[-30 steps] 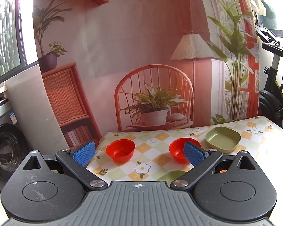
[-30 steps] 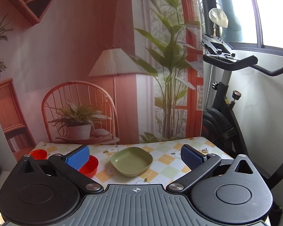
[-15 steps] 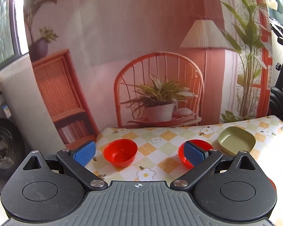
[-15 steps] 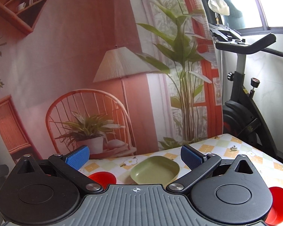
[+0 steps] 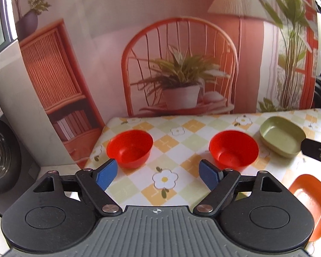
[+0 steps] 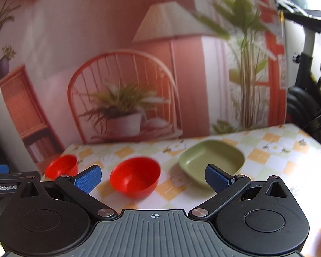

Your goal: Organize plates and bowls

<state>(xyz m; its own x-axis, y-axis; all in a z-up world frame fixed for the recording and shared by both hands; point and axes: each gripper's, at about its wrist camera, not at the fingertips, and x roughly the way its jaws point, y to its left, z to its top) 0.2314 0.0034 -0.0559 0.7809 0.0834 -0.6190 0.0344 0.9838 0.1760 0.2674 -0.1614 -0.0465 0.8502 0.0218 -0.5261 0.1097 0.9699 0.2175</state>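
Red bowl [image 5: 234, 150] sits just beyond the open left tool [image 5: 158, 174].

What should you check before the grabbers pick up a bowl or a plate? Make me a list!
1. Left gripper open and holding nothing: ok, the jaws stand wide apart.
2. Right gripper open and holding nothing: ok.
3. Both red bowls upright and apart: ok, the left bowl and the right bowl sit separately on the table.
4. Green plate free of anything inside: ok.
5. Orange plate fully in view: not ok, it is cut off at the picture edge.
6. Grippers clear of each other: cannot tell; a black part of the right one overlaps the green plate's edge in the left view.
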